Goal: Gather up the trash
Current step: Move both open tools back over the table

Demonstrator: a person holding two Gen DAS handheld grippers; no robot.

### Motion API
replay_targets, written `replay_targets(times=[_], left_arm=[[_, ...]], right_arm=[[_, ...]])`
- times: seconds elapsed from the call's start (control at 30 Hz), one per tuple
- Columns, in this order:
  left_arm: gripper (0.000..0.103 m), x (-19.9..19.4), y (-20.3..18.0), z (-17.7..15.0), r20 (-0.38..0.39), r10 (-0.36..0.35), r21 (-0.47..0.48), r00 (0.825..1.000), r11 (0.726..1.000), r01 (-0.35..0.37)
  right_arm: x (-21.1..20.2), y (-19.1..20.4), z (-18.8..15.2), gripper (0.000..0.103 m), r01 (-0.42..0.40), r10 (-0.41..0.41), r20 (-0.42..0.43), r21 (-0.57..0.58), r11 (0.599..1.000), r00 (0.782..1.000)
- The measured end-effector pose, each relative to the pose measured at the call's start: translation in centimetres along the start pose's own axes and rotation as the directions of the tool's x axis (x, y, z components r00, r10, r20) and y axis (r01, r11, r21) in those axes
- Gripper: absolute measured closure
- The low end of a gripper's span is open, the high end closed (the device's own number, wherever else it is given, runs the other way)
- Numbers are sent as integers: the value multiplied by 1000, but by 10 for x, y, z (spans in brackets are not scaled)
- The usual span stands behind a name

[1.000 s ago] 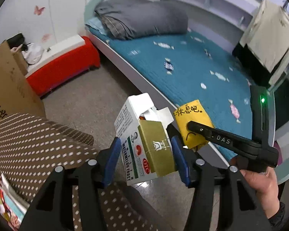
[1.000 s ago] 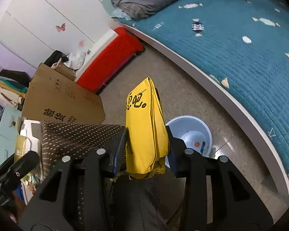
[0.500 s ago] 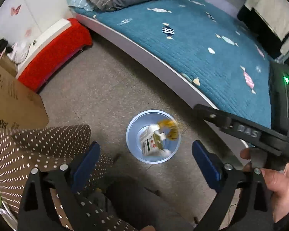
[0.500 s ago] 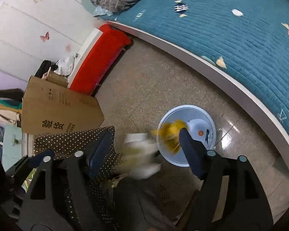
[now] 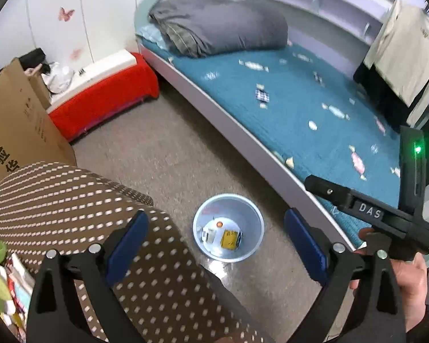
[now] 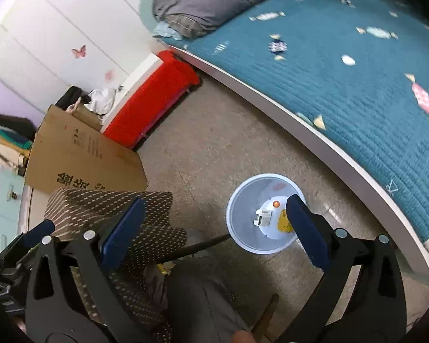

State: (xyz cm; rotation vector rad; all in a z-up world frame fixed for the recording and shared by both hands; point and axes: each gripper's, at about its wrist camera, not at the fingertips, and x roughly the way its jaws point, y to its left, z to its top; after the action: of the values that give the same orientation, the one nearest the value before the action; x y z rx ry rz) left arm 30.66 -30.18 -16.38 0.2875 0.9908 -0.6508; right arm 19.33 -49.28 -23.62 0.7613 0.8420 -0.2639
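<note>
"das" in white letters on the black right gripper (image 5: 323, 188) body, far right of left wrist view. large black chinese characters, only partly legible, low on the brown cardboard box (image 6: 83, 160) at left; smaller print above them too small to read. print on cartons in the bin (image 5: 228, 254) unreadable.

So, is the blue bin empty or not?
Not empty. The bin holds a yellow packet, a white carton and a small orange thing at the bottom.

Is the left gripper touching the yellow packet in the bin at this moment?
Apart. In the left wrist view the left gripper stands wide open with nothing between its jaws, while the yellow packet lies far below at the bottom of the blue bin.
</note>
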Motion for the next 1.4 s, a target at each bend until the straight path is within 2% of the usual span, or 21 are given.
replay_targets(times=[0.13, 0.4, 0.7, 0.9, 1.13, 1.4], left_arm=[[8, -33, 6, -10, 68, 5, -7, 998, 1000, -5], [8, -81, 28, -41, 136, 7, -47, 991, 999, 0], [8, -132, 75, -84, 219, 81, -127, 972, 990, -54], [8, -158, 110, -116, 251, 139, -202, 958, 975, -89], [8, -177, 154, -160, 243, 203, -289, 948, 949, -129], [8, -181, 196, -204, 216, 256, -361, 942, 917, -167]], right_arm=[[-20, 27, -3, 6, -12, 14, 30, -52, 999, 999], [-52, 81, -16, 6, -52, 63, 60, -167, 985, 996], [-71, 147, -43, 6, -99, 123, 57, -317, 943, 991], [-78, 188, -68, 6, -142, 176, 41, -427, 893, 984], [-79, 231, -104, 6, -201, 234, -10, -551, 810, 972], [-58, 256, -136, 6, -236, 232, -90, -632, 739, 969]])
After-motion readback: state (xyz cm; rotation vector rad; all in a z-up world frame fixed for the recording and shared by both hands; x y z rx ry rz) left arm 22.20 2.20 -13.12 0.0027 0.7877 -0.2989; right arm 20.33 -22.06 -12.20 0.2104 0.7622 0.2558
